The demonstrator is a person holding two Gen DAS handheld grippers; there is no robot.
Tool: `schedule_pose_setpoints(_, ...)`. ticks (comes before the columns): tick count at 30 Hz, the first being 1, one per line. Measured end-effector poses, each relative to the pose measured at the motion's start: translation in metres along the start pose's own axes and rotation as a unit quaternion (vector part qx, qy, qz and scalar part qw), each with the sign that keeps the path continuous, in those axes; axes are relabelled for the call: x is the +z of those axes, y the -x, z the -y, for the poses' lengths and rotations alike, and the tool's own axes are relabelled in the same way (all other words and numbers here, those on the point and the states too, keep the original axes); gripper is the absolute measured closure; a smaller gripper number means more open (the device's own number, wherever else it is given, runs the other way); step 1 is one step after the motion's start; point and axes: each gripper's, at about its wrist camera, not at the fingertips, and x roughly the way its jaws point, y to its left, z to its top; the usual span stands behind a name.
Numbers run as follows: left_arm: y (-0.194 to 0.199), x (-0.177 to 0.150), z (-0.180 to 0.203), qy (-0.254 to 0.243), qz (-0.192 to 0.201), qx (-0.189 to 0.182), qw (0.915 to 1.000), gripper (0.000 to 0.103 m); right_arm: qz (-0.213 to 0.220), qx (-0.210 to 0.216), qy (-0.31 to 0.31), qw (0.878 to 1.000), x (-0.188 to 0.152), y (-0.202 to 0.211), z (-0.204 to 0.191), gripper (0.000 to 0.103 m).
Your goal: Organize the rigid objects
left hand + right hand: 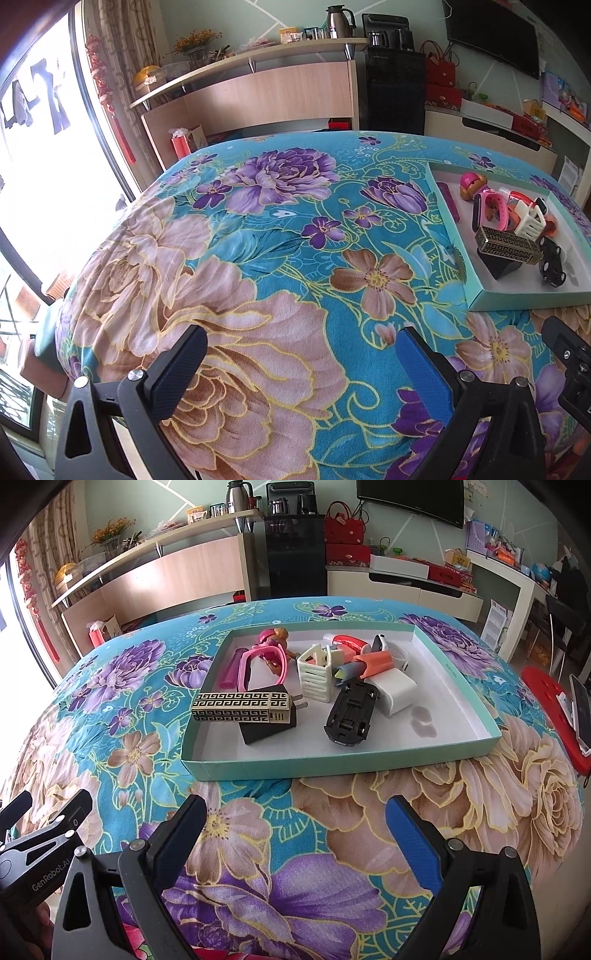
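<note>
A shallow teal box lid (295, 766) lies on the floral tablecloth and holds several small rigid objects: a gold patterned lighter (240, 707) on a black block, an upturned black toy car (351, 712), a white basket (316, 675), a white charger (397, 690), a pink band (258, 657) and a pink doll. The lid also shows in the left wrist view (517, 295) at the right. My right gripper (295, 830) is open and empty, in front of the lid. My left gripper (301, 354) is open and empty over bare cloth, left of the lid.
The floral tablecloth (258, 240) covers the whole table. A red stool (546, 701) with a phone on it stands at the right. Wooden shelving, a black cabinet and a TV stand line the far wall. A bright window is at the left.
</note>
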Motion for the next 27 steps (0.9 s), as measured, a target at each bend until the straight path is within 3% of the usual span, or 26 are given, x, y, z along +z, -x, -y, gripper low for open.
schedule_pose_setpoints(27,0.006,-0.001,0.005,-0.014,0.015,0.012,0.9997,0.0,-0.001,-0.002,-0.023,1.0,-0.002,0.001,0.01,0.005)
